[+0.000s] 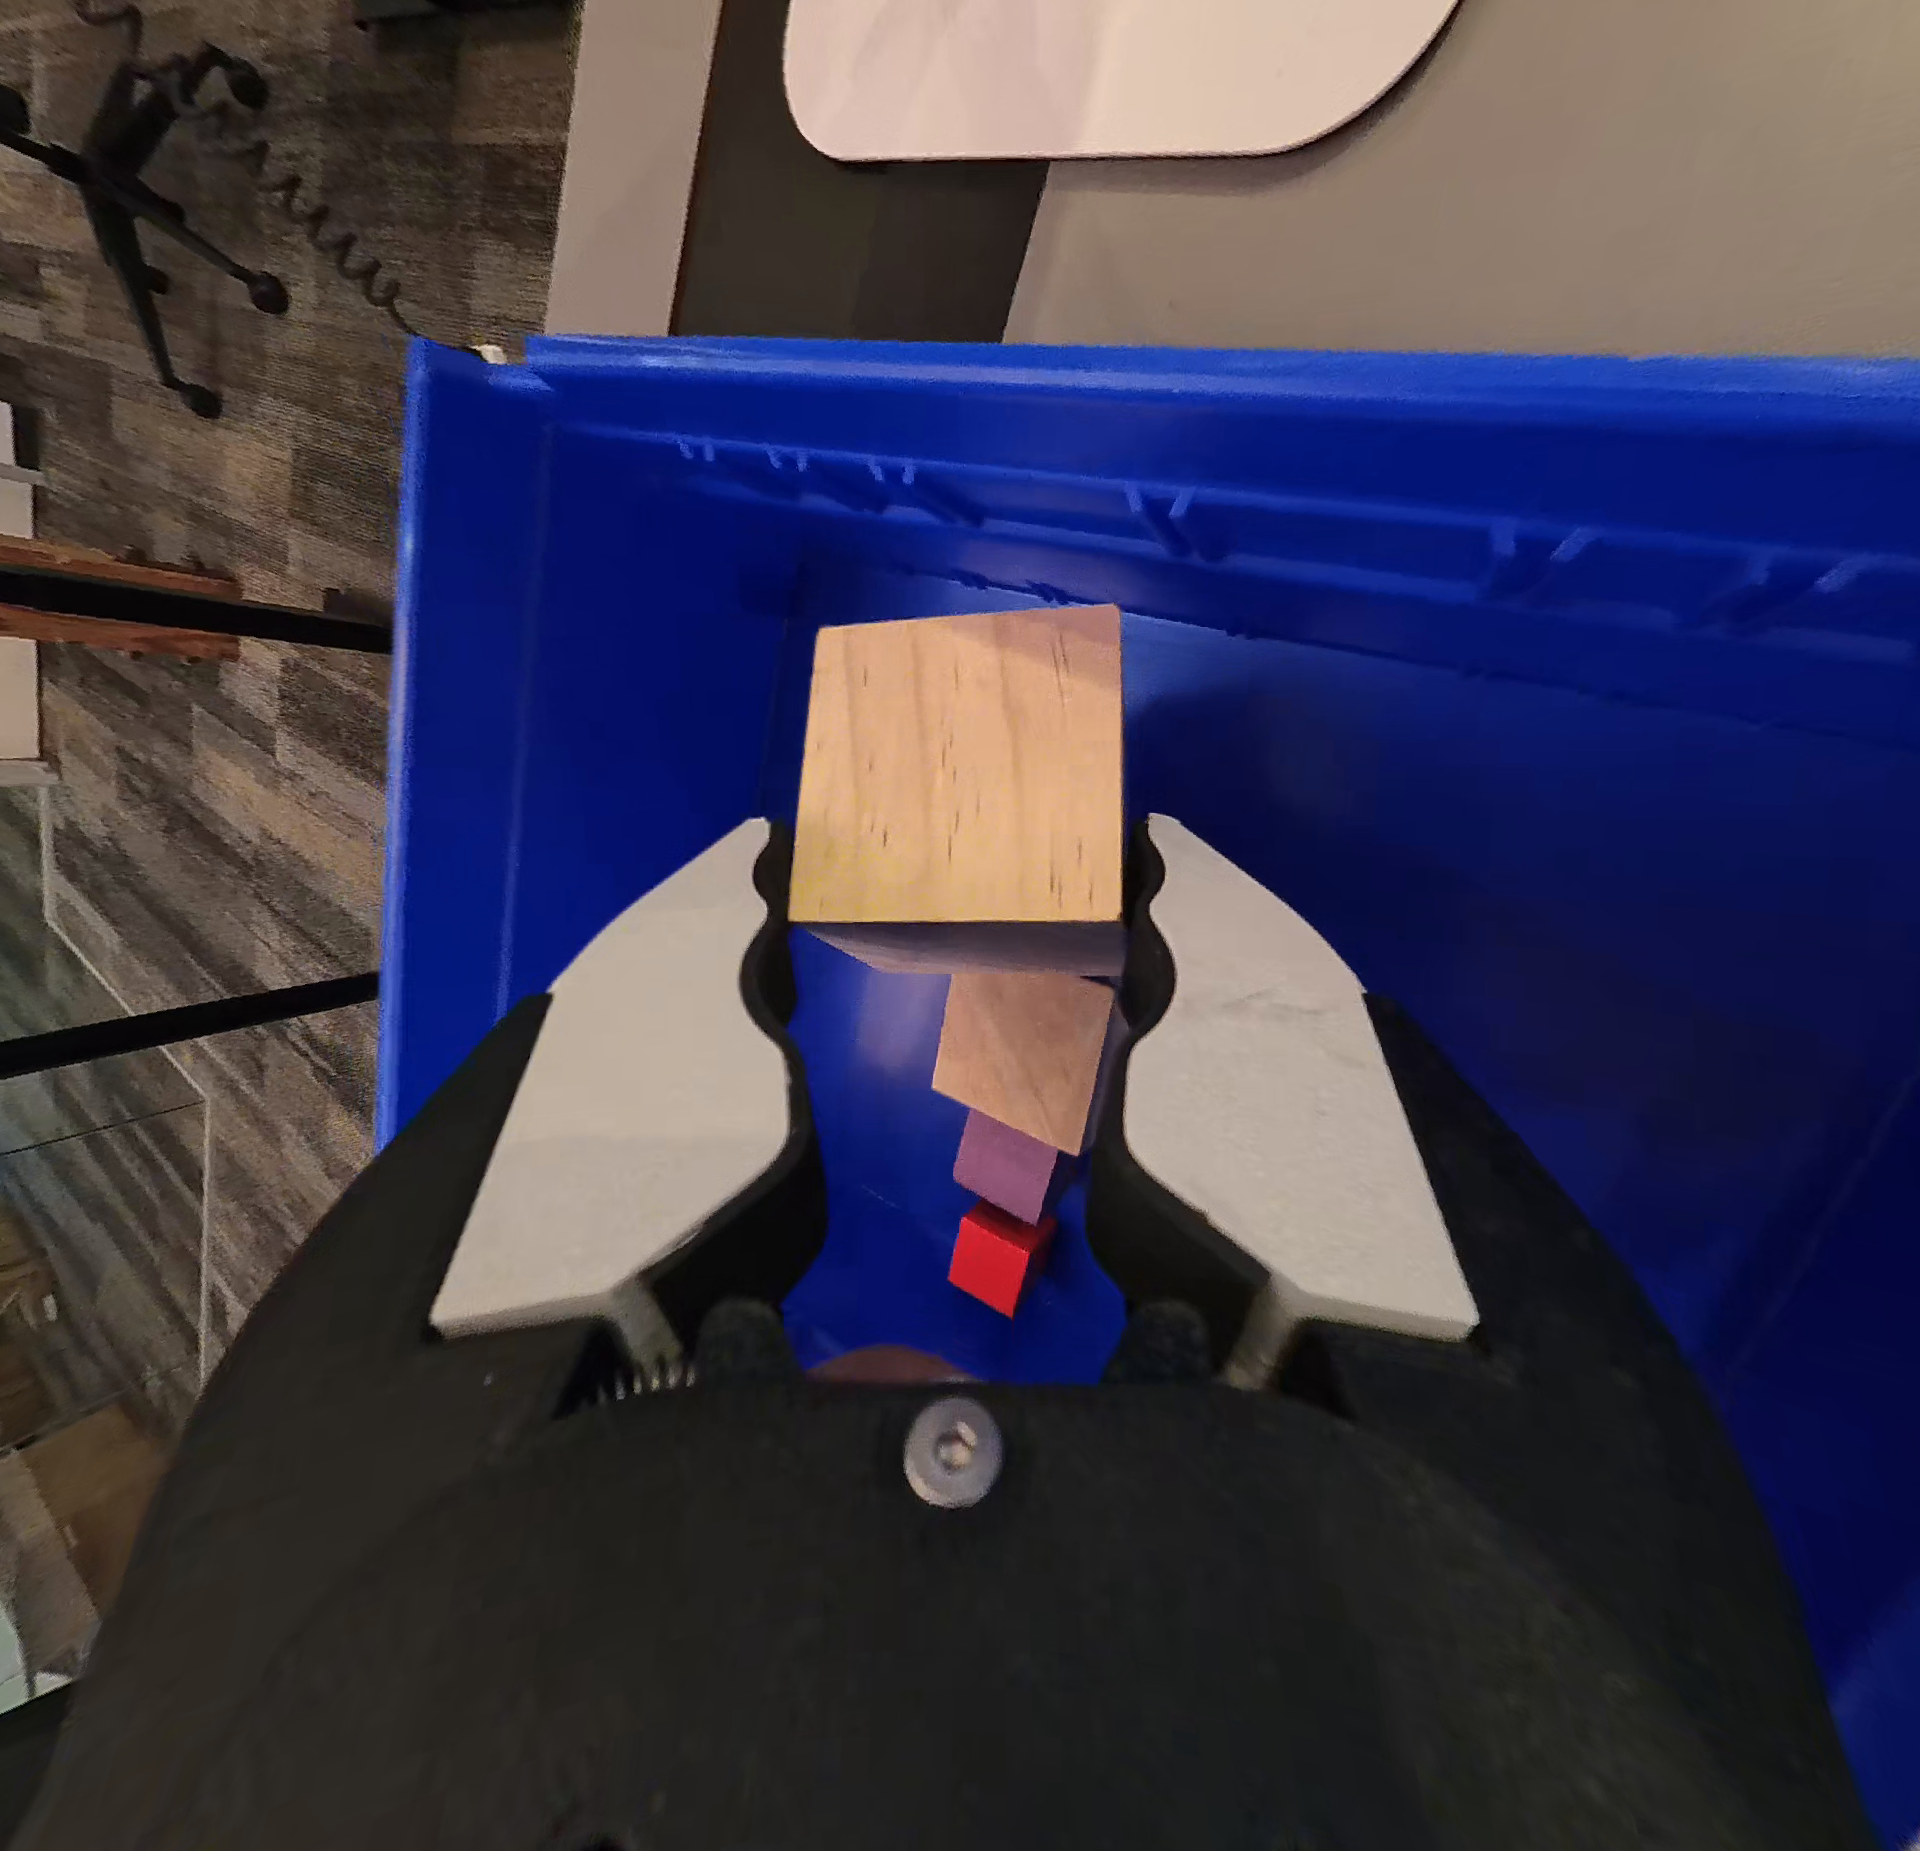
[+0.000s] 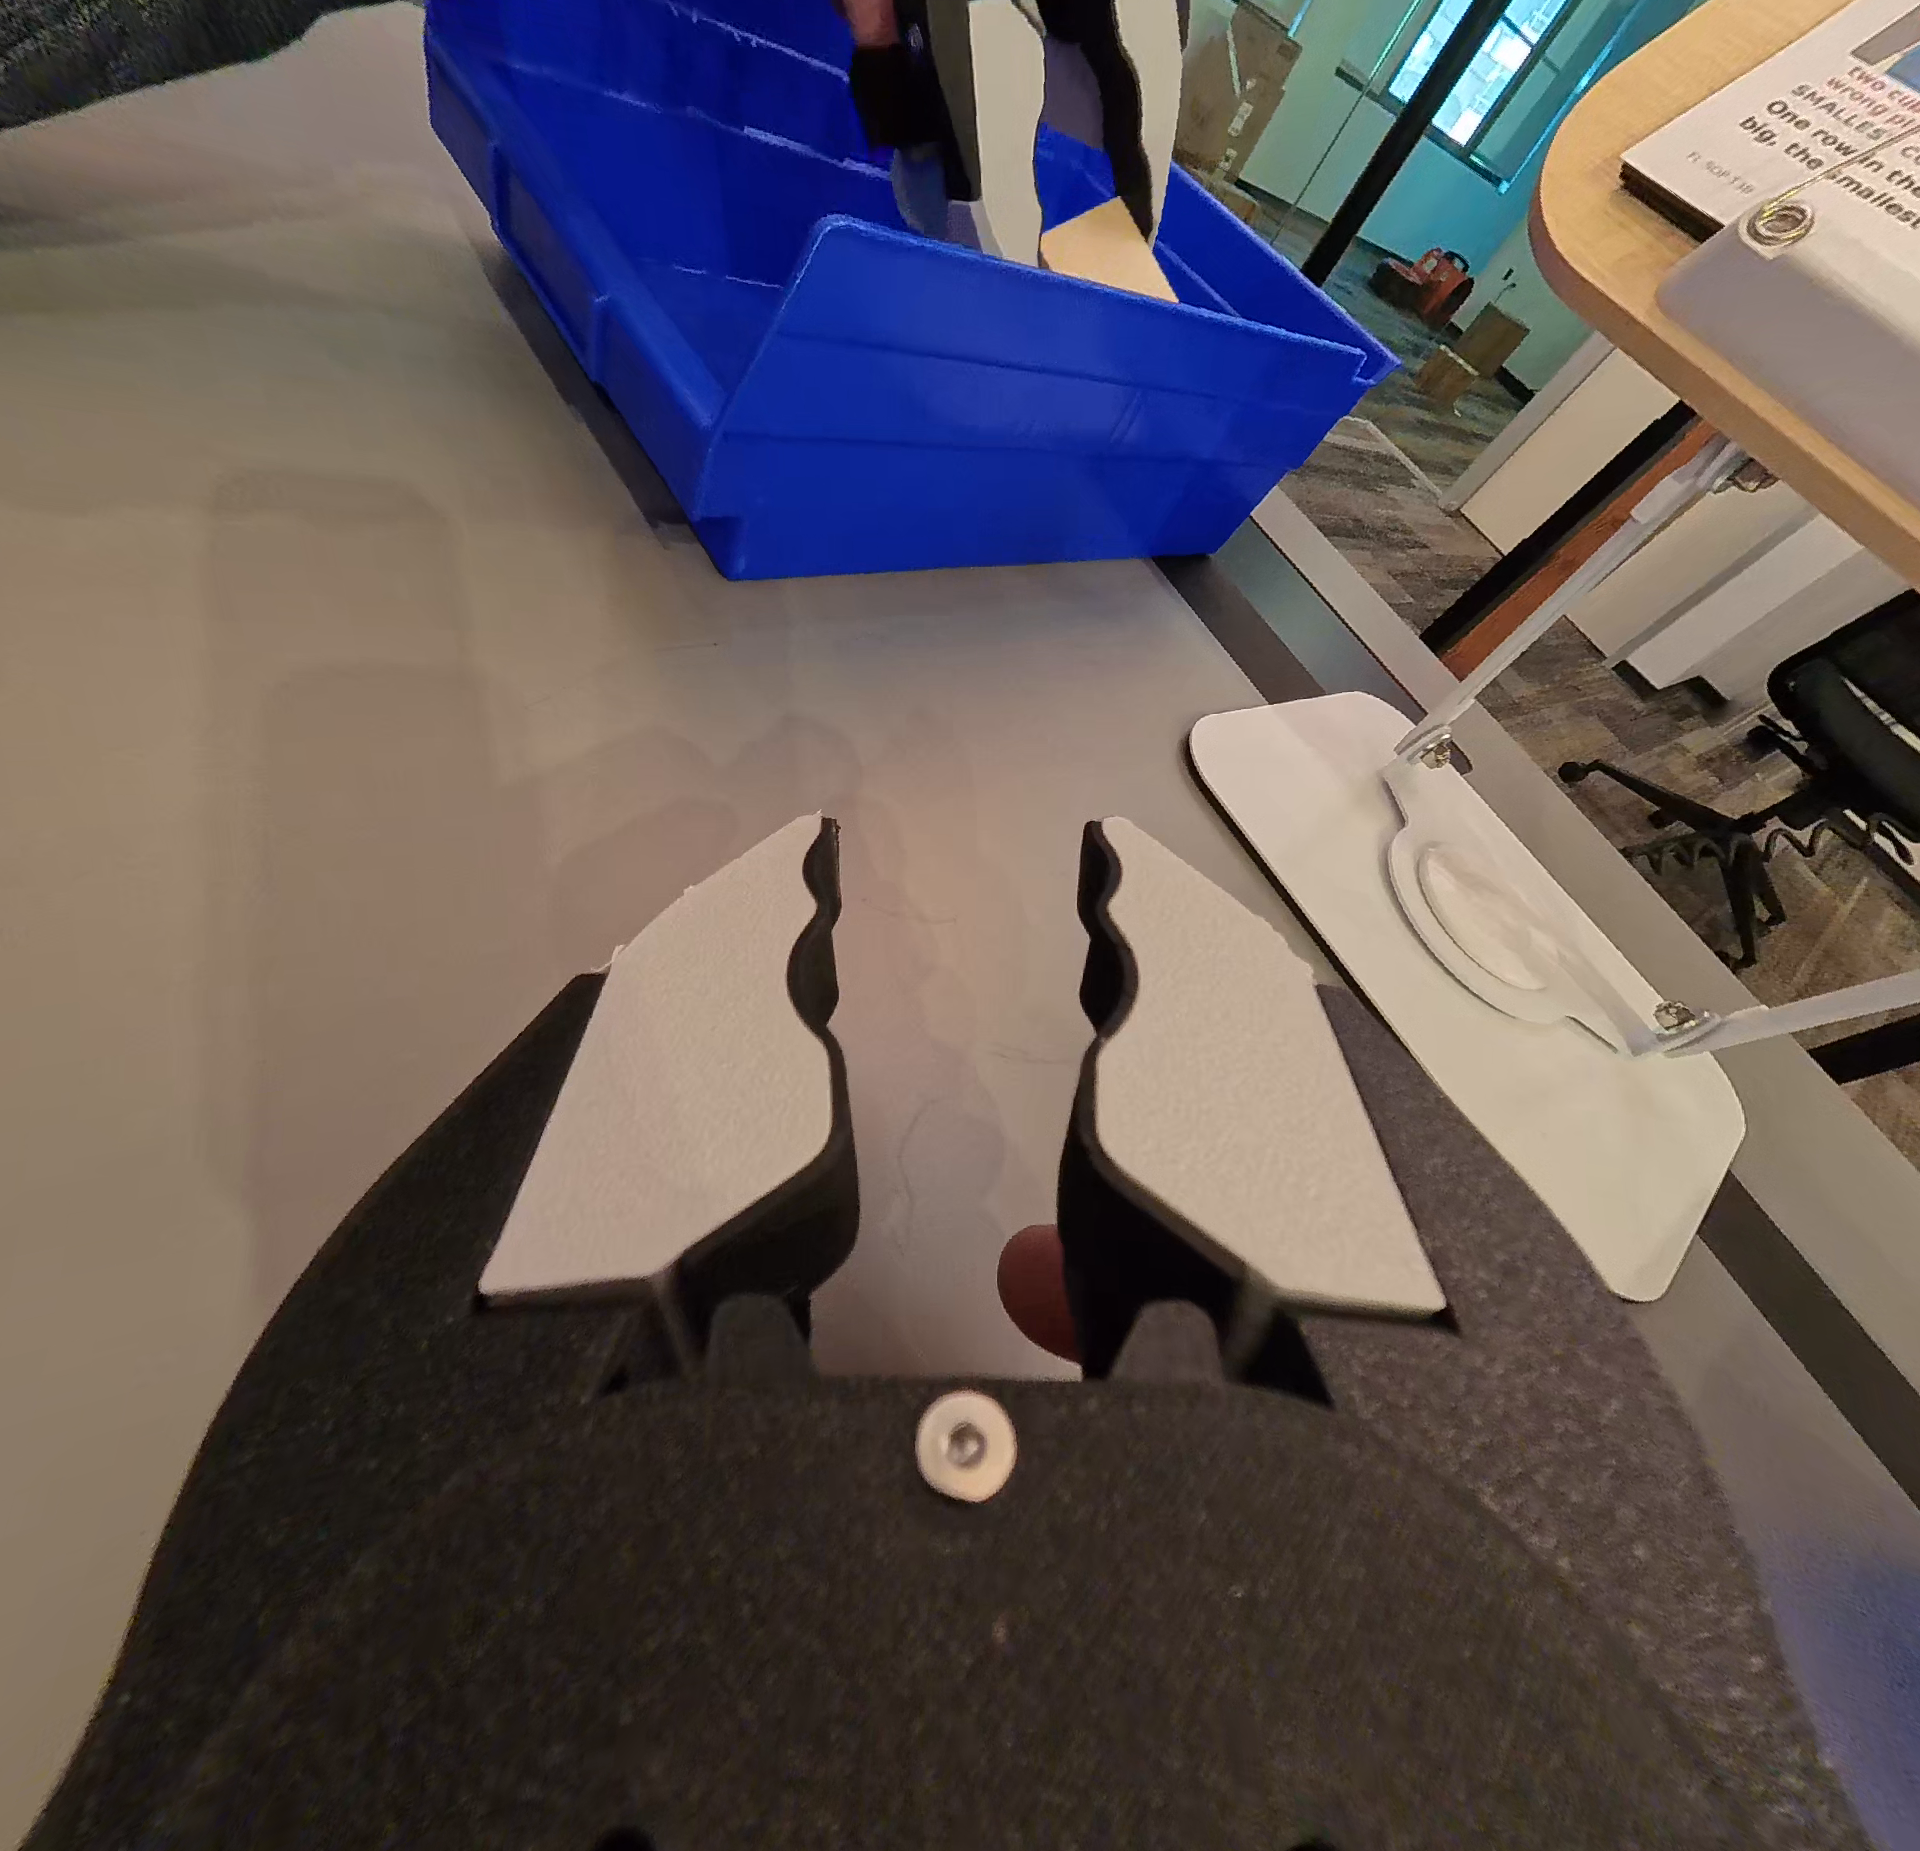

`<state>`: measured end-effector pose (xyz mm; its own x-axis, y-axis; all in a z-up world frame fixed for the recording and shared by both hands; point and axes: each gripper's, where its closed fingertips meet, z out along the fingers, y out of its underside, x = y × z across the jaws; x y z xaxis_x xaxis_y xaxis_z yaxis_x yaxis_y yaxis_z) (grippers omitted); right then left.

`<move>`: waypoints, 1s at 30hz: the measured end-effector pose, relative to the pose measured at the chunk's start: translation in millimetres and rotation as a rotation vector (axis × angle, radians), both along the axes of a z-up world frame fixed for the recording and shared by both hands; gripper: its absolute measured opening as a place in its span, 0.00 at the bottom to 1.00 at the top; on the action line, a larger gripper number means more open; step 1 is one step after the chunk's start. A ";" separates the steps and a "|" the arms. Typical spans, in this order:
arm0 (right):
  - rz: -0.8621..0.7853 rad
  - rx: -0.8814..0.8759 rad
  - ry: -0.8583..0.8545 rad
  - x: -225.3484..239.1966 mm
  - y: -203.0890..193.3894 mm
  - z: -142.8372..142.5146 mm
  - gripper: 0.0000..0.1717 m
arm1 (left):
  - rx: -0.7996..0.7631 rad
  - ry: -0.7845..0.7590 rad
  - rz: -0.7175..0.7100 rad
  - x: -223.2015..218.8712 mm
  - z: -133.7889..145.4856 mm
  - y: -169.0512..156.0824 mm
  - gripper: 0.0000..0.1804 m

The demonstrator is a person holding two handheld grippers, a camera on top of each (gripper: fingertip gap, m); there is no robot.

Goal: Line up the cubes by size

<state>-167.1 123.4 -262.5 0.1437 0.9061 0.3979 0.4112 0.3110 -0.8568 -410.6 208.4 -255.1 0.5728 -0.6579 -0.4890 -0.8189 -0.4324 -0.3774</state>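
Left gripper [image 1: 956, 866] clamped on big wooden cube [image 1: 961, 762] inside blue bin [image 1: 1455, 388] – smaller wood [image 1: 1023, 1058], purple [image 1: 1003, 1173], red [image 1: 997, 1261] cubes in a row right below; right gripper [image 2: 956, 845] apart over bare table [image 2: 416, 658], white stand base [image 2: 1351, 866] at its right.

my big cube [image 1: 961, 773]: pale tan wood, dark grain flecks | smaller cube [image 1: 1023, 1058]: brownish wood | next cube [image 1: 1006, 1173]: purple | smallest cube [image 1: 997, 1261]: red | bin [image 1: 1507, 866]: bright blue | bench [image 2: 416, 658]: plain grey | my fingers [image 2: 707, 1063]: grey faces, black edges | floor [image 1: 208, 513]: mottled grey-brown carpet
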 end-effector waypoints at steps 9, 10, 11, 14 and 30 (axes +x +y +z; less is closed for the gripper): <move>0.008 -0.019 0.041 1.1 0.9 5.9 0.27 | 0.176 0.049 -0.020 9.4 66.5 -13.9 0.34; 0.009 -0.021 0.048 1.0 1.2 6.8 0.27 | 0.204 0.054 -0.034 14.8 76.7 -16.8 0.34; 0.013 -0.021 0.056 0.8 1.3 8.0 0.28 | 0.230 0.054 -0.050 21.3 86.8 -19.8 0.34; 0.039 0.004 0.097 -0.5 0.0 14.3 0.28 | 0.307 0.063 -0.108 44.9 114.8 -29.0 0.34; 0.338 0.369 0.327 21.9 -4.7 194.5 0.34 | 0.501 0.038 -0.576 214.0 174.9 -79.6 0.33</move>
<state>-145.2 118.8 -68.0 0.0396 0.7330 0.6791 -0.0295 0.6802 -0.7324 -196.6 128.8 -80.2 0.1829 -0.5419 -0.8203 -0.8795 0.2827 -0.3829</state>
